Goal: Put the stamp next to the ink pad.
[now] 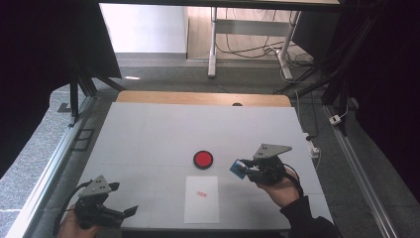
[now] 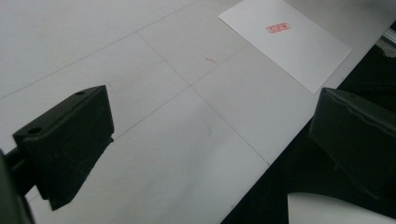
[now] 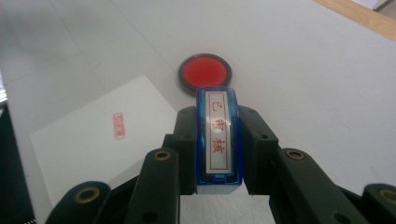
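Jaws of right gripper (image 3: 218,149) clamp small blue rigid plastic stamp (image 3: 218,135) by its long flat sides, held above worktop (image 1: 148,134) nr round red ink pad (image 3: 204,71). Light, hard, likely slick; grip mid-body. Left gripper (image 2: 210,135): jaws wide apart, nothing between.

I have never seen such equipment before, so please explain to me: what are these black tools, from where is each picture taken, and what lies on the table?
A person sits at a white table and holds a two-jaw hand tool, a gripper, in each hand. The high view looks down from above the person. The other two views come from small cameras riding on each gripper, looking along its black jaws.

On the table lie a round red ink pad and a white sheet of paper that already bears one red stamp mark.

The right gripper is shut on a blue stamp with red characters on its label, beside the ink pad. The left gripper rests near the table's front edge with its jaws open and nothing between them.
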`<state>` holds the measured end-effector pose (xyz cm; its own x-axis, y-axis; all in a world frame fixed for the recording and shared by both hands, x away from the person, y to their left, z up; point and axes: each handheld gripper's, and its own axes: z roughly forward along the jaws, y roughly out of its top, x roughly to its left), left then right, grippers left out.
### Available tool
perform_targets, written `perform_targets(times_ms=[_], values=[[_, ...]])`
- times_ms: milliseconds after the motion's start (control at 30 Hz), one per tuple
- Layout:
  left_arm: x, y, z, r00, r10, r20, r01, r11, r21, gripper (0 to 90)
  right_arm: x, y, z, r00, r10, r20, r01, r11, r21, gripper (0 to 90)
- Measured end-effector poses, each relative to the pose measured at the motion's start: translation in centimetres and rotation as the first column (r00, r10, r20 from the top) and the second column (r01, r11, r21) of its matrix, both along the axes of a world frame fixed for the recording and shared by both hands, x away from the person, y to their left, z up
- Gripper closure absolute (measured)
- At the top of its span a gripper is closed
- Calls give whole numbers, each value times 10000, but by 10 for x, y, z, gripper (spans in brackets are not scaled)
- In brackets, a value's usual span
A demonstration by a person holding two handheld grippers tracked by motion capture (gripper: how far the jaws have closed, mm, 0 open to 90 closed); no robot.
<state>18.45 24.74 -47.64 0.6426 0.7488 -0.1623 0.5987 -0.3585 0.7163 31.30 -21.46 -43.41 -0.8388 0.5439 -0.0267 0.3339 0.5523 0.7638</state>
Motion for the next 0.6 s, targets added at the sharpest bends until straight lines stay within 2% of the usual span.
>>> perform_targets(times_ms=[433, 600], values=[[0, 1, 0, 9999, 83, -72, -83, 10000, 41, 2, 7, -20, -14, 9966, -824, 64, 826, 9944, -655, 712], [0, 1, 0, 9999, 57, -94, -56, 10000, 83, 4, 13, -28, -19, 9915, -1302, 76, 1304, 9882, -804, 711]])
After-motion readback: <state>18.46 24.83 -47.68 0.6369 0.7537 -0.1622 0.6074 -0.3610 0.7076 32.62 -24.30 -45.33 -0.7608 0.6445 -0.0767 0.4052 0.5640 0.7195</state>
